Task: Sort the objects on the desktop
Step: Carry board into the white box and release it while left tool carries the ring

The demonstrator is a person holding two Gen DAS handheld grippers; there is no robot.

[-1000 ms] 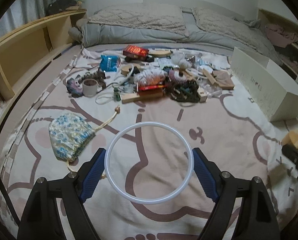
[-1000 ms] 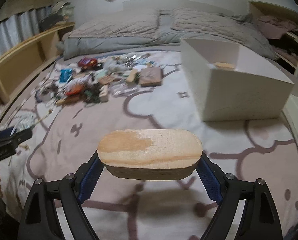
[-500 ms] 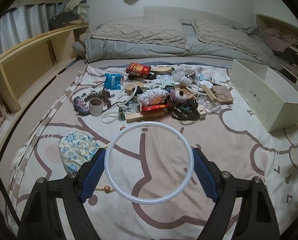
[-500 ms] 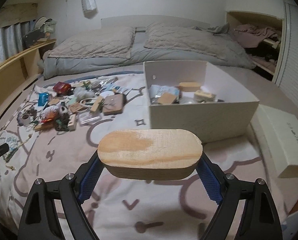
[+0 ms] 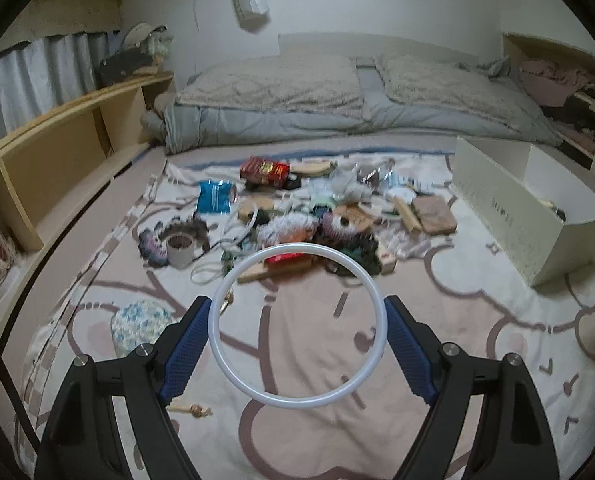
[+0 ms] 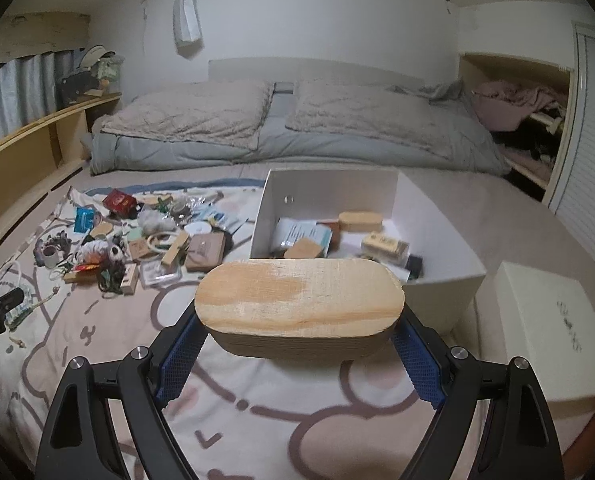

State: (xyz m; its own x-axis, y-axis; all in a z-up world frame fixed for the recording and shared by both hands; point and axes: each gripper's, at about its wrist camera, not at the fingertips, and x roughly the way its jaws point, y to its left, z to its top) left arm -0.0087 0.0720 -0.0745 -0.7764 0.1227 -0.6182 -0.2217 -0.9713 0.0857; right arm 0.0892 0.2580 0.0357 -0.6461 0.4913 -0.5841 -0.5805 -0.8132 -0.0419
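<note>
Your left gripper (image 5: 297, 330) stands wide, its blue pads pressed on both sides of a white ring (image 5: 297, 325) held clear of the patterned blanket (image 5: 477, 344), this side of the heap of small objects (image 5: 305, 216). Your right gripper (image 6: 299, 346) is likewise spread wide, clamped on the ends of an oval wooden box (image 6: 299, 308), just in front of the white box (image 6: 437, 292) that holds sorted items.

A patterned blanket (image 6: 109, 332) covers the bed surface. On it lie a heap of small objects (image 5: 317, 216), a floral pouch (image 5: 139, 322) (apart from the heap) and an open white box (image 6: 437, 296).
</note>
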